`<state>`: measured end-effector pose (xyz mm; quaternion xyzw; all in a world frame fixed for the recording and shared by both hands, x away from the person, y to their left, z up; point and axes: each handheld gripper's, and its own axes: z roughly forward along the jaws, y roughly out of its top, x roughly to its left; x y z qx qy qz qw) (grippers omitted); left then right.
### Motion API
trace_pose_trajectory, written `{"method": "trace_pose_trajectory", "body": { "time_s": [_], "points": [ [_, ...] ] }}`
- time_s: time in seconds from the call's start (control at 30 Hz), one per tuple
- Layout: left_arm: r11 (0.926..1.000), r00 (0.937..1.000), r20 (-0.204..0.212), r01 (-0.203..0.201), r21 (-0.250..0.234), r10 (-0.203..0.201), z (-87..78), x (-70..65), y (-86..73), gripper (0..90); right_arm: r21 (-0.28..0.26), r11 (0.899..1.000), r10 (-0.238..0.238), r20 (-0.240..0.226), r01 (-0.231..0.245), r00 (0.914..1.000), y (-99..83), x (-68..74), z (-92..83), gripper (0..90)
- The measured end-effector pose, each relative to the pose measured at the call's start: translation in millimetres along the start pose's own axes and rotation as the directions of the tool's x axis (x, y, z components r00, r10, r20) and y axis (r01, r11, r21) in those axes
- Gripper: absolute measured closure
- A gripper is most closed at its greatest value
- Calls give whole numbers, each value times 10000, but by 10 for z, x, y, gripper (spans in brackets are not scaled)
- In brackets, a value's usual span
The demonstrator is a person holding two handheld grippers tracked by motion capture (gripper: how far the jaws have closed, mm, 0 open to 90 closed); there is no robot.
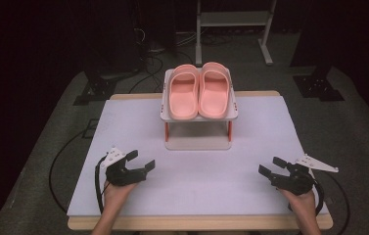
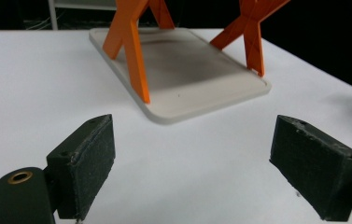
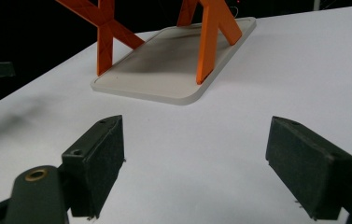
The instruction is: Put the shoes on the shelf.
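Note:
A pair of pink slippers point(image 1: 199, 91) lies side by side on the top shelf of a small white rack point(image 1: 197, 143) with orange legs, at the middle back of the table. My left gripper point(image 1: 140, 161) rests low at the front left, open and empty, its jaws pointing toward the rack. My right gripper point(image 1: 271, 166) sits at the front right, also open and empty. In the left gripper view the rack's base plate point(image 2: 187, 74) and orange legs point(image 2: 134, 49) lie ahead of the gripper point(image 2: 192, 163). The right gripper view shows the same base point(image 3: 173, 63) beyond the gripper point(image 3: 194, 165).
A white mat point(image 1: 196, 161) covers the wooden table point(image 1: 196, 223). Black cables point(image 1: 59, 161) trail off the left side. A metal stand point(image 1: 233, 22) and dark tripod feet point(image 1: 319, 85) stand on the floor behind the table.

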<state>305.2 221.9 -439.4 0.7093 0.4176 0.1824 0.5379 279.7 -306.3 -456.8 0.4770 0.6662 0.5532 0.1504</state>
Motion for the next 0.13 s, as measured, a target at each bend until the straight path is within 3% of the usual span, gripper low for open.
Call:
{"method": "trace_pose_trajectory", "body": {
  "time_s": [0.13],
  "points": [
    [10000, 10000, 2, 90, -32, -90, -37, -2, -82, 135, -232, 9997, -29, 33, 30, 10000, -77, 28, -52, 190]
  ]
}}
